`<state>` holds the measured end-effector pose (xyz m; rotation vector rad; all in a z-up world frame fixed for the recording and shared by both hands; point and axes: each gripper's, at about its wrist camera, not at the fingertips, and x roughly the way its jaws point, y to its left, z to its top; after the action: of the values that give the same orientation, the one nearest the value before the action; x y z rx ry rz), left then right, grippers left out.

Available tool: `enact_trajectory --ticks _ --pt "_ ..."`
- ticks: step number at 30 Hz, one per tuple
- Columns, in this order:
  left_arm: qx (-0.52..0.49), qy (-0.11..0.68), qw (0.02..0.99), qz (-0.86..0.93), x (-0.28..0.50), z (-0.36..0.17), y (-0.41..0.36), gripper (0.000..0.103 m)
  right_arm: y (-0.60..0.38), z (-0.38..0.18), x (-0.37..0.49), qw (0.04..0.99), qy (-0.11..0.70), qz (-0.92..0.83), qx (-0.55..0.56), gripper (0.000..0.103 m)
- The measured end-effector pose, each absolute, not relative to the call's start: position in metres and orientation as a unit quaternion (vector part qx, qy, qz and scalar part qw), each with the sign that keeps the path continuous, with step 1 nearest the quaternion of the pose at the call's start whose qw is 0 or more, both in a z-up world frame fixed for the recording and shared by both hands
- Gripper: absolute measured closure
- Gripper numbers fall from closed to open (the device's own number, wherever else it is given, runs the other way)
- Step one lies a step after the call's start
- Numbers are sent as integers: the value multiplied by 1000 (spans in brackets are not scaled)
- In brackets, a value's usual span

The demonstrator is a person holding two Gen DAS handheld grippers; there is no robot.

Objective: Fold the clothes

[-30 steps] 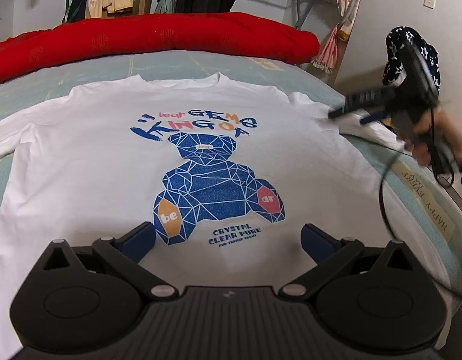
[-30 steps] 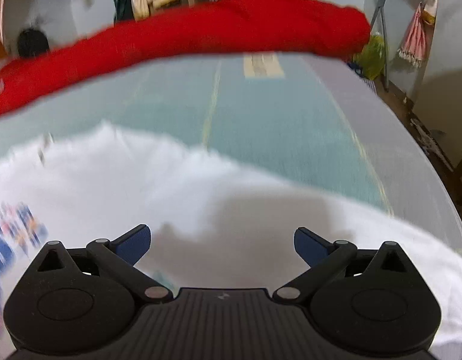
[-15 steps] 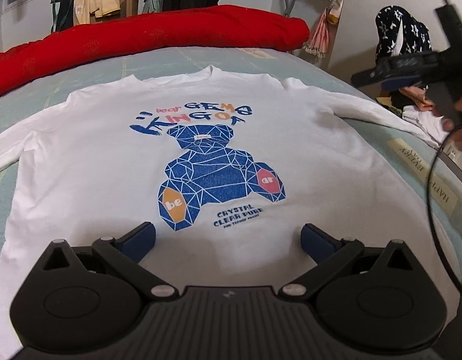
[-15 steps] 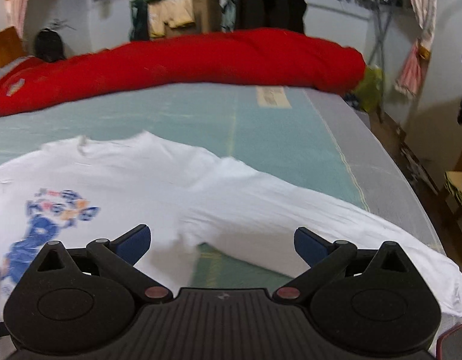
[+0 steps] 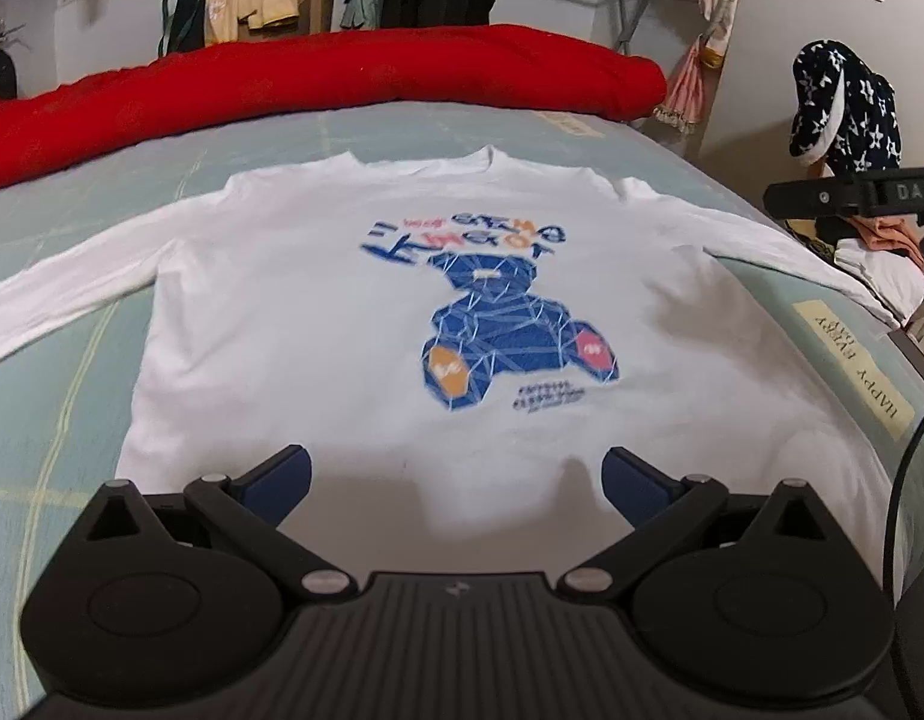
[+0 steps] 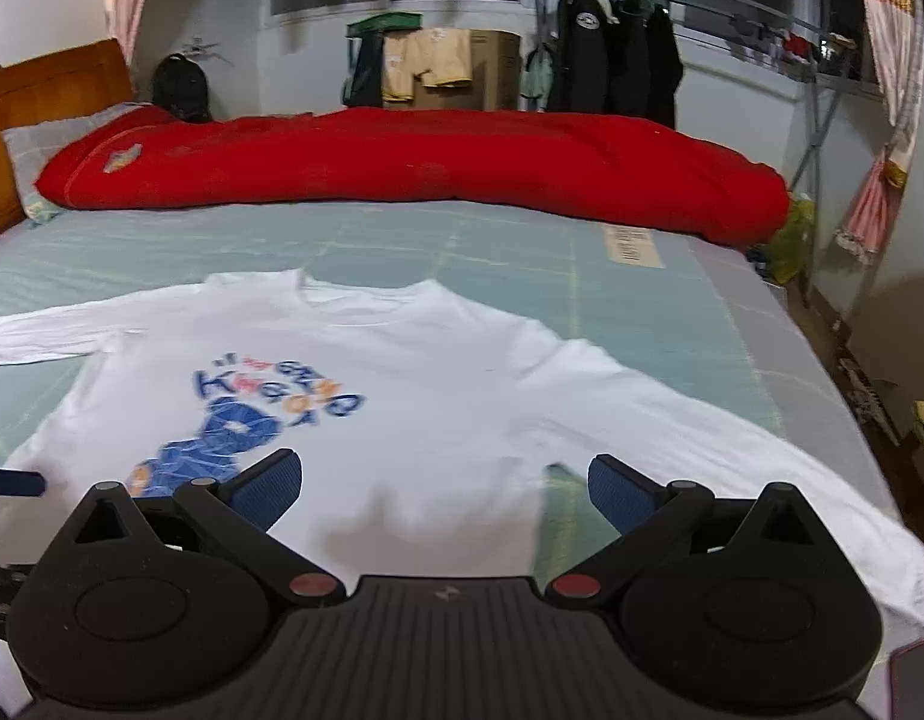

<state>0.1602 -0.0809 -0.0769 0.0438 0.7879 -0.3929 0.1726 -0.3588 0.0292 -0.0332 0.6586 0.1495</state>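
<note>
Shirt [image 5: 354,324] spread flat, print up, on bed [image 5: 60,408], sleeves out to both sides. Left gripper [image 5: 456,474] and right gripper [image 6: 444,483] above its hem side, jaws spread, holding nothing. Risk: pinching one layer only, dragging cloth into wrinkles; right sleeve [image 6: 762,480] near bed edge, liable to slide off.

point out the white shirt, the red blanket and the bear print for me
white shirt [image 5: 294,324], left wrist view, plain chest area left of the print
red blanket [image 6: 462,162], right wrist view, middle of the roll
bear print [image 5: 504,336], left wrist view, bear's blue body
</note>
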Motion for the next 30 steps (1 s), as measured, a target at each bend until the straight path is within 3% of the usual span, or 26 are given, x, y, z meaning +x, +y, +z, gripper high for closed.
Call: enact_trajectory --ticks 23,30 --pt "27 385 902 -196 121 -89 -60 1 -301 -47 149 905 405 118 57 0" --pt "3 377 904 -201 110 -80 -51 1 -307 -65 121 912 390 99 77 0"
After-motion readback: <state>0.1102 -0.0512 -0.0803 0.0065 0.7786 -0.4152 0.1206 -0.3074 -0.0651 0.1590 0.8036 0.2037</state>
